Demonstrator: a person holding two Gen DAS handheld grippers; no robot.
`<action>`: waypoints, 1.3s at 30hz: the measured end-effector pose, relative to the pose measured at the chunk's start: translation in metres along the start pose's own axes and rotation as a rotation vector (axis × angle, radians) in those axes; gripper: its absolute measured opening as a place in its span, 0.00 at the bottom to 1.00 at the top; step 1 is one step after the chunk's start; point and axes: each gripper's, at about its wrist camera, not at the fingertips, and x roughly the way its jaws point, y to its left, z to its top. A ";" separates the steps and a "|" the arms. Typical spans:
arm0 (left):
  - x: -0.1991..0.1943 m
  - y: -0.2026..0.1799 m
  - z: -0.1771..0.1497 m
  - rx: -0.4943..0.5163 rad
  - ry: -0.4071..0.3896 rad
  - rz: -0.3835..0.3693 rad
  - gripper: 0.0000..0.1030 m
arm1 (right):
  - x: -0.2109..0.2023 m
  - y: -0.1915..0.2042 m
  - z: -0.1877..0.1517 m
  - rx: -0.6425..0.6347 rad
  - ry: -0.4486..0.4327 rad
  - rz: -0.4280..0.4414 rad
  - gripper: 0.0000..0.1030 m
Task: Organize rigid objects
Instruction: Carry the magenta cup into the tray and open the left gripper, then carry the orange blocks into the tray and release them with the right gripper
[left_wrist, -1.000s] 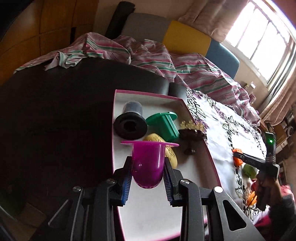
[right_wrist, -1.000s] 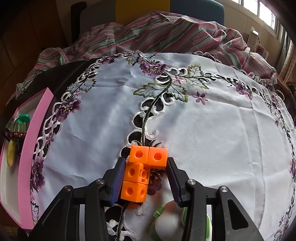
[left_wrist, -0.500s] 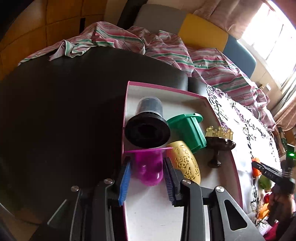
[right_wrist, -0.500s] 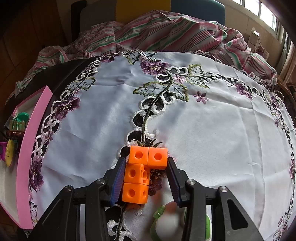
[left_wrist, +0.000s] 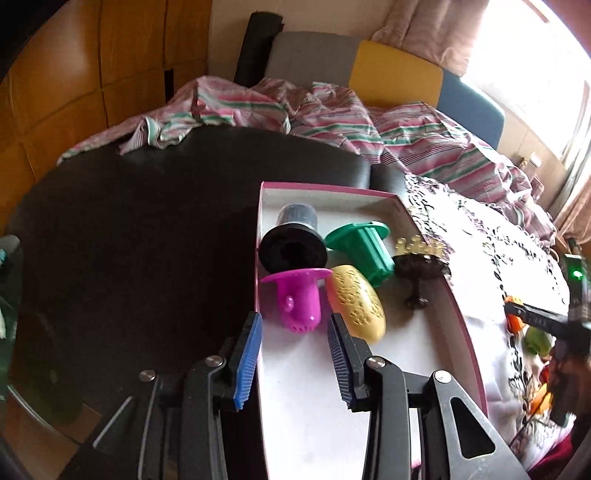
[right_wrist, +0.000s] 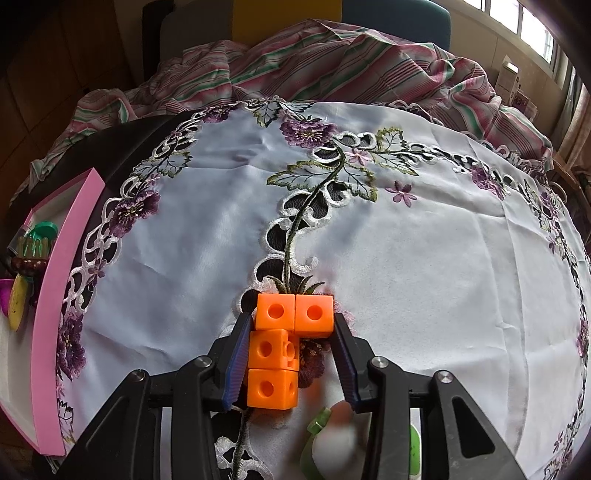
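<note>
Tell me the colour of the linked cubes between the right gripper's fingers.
Orange cubes; clearest in the right wrist view.

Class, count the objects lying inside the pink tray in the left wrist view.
5. Black cup at the tray's far left; green cup beside it; brown stand rightmost; magenta cup nearest, left; yellow oval beside it. Smaller items may be hidden behind these.

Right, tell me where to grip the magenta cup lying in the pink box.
Probably the magenta cup by its tapered body, just below the wide rim, coming from its rounded closed end. It lies on its side, that end nearest the opening left tongs, flanks exposed; the yellow piece crowds one side.
</note>
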 end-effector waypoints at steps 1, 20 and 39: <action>-0.004 -0.003 -0.002 0.011 -0.004 -0.002 0.37 | 0.000 0.000 0.000 -0.001 0.000 0.001 0.41; -0.024 -0.024 -0.019 0.066 0.007 0.004 0.37 | -0.002 0.010 -0.003 -0.030 0.002 0.006 0.41; -0.028 -0.018 -0.026 0.052 0.012 0.012 0.37 | -0.002 0.011 -0.004 -0.031 0.011 0.023 0.41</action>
